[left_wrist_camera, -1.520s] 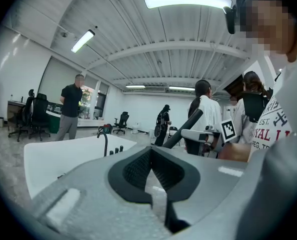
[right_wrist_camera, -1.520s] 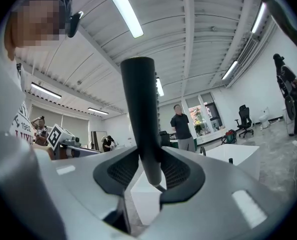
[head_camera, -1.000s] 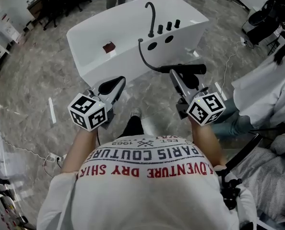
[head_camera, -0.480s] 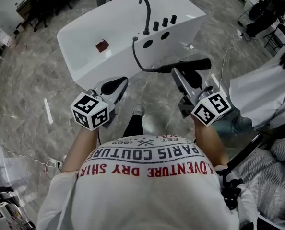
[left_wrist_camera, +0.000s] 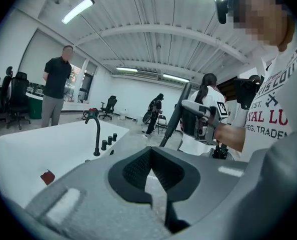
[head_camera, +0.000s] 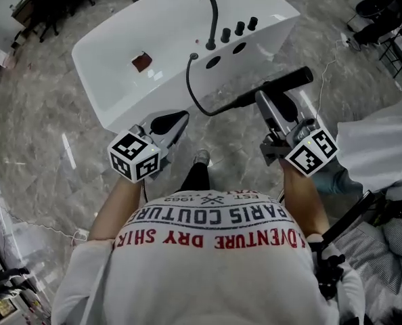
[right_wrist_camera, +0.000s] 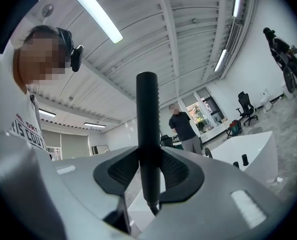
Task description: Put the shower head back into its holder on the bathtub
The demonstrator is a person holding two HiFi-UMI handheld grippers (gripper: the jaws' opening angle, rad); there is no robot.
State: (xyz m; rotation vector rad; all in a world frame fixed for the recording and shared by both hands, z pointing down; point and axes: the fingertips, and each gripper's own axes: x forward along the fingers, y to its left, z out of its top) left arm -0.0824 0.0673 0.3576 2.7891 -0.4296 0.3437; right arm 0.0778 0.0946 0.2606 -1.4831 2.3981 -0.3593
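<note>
The right claw [right_wrist_camera: 149,171] is clenched on the black shower head [right_wrist_camera: 147,114], held over the floor, near the bathtub [head_camera: 120,53] but apart from it. The left claw [left_wrist_camera: 151,171] is shut and empty. The carrying step seems in hand; next the shower head must reach the dark openings [head_camera: 213,62] on the rim, one probably the holder, and slide in.

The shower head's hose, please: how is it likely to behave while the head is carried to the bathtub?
The hose is probably floppy: it hangs in a loose curve from the bathtub deck. It may tug lightly on the shower head, whose smooth, straight handle could twist between the jaws of the right gripper.
</note>
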